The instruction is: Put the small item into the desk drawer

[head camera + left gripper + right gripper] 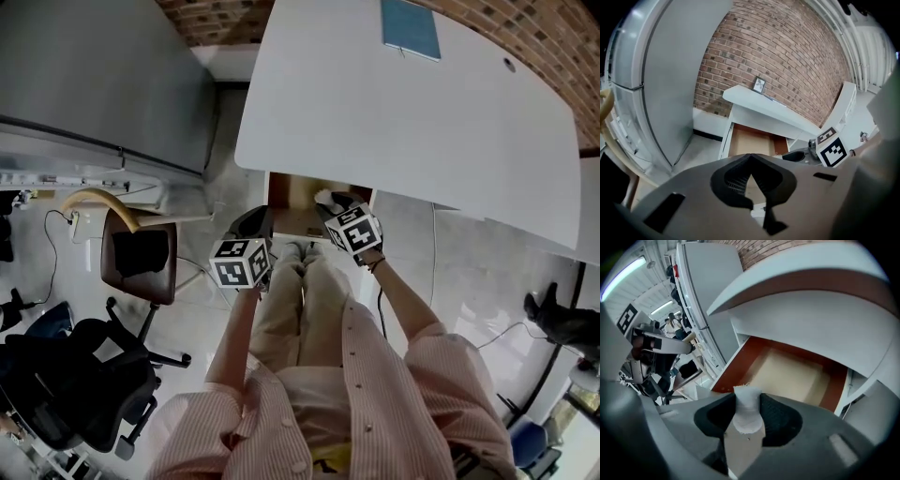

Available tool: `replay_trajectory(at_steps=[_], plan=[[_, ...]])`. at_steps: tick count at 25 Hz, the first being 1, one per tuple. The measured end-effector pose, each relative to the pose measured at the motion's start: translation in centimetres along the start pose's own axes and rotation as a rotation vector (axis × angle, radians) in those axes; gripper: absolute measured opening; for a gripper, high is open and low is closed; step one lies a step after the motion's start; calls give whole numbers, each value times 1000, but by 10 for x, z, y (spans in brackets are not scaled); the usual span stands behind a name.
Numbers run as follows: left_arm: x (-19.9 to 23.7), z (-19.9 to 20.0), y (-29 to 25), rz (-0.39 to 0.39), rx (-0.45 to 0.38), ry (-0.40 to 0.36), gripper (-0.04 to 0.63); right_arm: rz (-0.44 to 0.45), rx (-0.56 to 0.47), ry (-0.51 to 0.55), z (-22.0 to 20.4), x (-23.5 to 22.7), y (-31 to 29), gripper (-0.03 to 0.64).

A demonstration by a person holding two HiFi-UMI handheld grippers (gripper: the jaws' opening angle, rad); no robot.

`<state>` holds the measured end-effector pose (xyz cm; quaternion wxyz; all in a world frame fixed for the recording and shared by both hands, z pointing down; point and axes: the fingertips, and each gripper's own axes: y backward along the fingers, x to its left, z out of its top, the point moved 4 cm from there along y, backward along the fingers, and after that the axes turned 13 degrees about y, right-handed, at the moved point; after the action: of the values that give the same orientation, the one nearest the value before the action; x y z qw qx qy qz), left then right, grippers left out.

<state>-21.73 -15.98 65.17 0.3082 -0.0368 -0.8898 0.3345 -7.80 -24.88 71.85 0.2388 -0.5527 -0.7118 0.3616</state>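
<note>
The desk drawer (pixel 302 204) stands pulled out under the white desk (pixel 403 103); its brown inside (pixel 790 373) looks bare. My right gripper (pixel 330 201) hovers over the drawer's front right part, shut on a small white cloth-like item (pixel 746 409) that sticks out between its pads. My left gripper (pixel 251 225) hangs just left of the drawer front, its jaws closed with nothing between them (pixel 750 161). The left gripper view shows the open drawer (pixel 752 140) and the right gripper (pixel 799 156) beside it.
A grey cabinet (pixel 103 75) stands to the left of the desk. A brown chair (pixel 141 253) and a black office chair (pixel 75 375) sit at my left. A blue book (pixel 410 26) lies on the desk. My legs are below the drawer.
</note>
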Motion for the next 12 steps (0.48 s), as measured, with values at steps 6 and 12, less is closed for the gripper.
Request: replay_trajectory(at_steps=[6,12], plan=[[16,-19,-21,3,15,27,-2,11,93,68,-17,-7,-40,165],[26,-33,-33,12,31,50,-2,26,182,107,-36,-12,-70,164]])
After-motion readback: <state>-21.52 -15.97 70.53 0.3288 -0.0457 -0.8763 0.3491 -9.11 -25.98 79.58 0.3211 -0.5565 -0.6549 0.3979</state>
